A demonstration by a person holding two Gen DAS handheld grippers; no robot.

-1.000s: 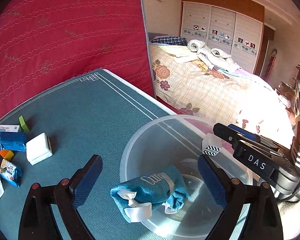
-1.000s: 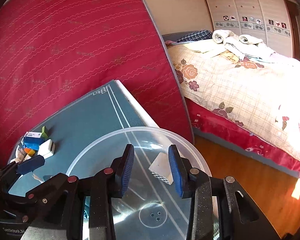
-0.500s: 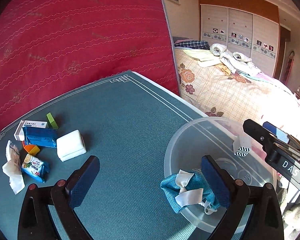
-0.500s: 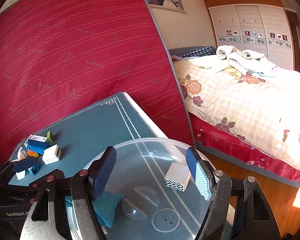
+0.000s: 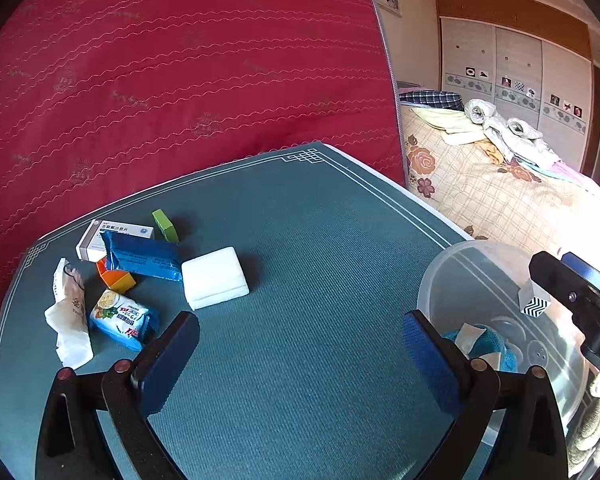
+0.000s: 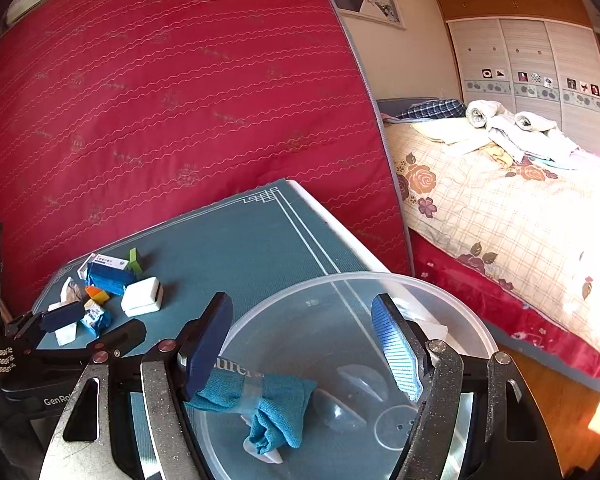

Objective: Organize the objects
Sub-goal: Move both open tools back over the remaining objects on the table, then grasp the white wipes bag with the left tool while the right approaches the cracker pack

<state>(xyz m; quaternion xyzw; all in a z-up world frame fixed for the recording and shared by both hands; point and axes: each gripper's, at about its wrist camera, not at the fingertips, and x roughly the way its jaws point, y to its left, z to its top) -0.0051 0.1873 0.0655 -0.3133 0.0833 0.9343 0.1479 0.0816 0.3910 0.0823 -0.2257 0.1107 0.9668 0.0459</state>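
Note:
A clear plastic bowl [image 5: 452,264] stands at the right edge of the teal table mat [image 5: 300,232]. In it lie a blue cloth [image 6: 276,400] and a white cube with a zigzag mark [image 5: 534,304]. My right gripper [image 6: 300,320] hovers open over the bowl [image 6: 340,280] with nothing between its pads. My left gripper [image 5: 298,332] is open and empty above the bare mat, between the bowl and a pile at the left. The pile holds a white folded pad [image 5: 214,278], a blue packet [image 5: 144,258], a medicine box [image 5: 100,236], a green block [image 5: 165,226], an orange block [image 5: 116,280], a snack packet [image 5: 120,318] and a white wrapper [image 5: 70,316].
A red quilted mattress [image 5: 180,80] leans upright behind the table. A bed with a floral cover [image 6: 520,208] lies to the right, across a strip of wooden floor [image 6: 540,380]. The bowl overhangs the table's right edge.
My right gripper has opened and let go of the white cube, which now lies in the bowl. The left gripper has swung left, away from the bowl and the cloth, toward the pile.

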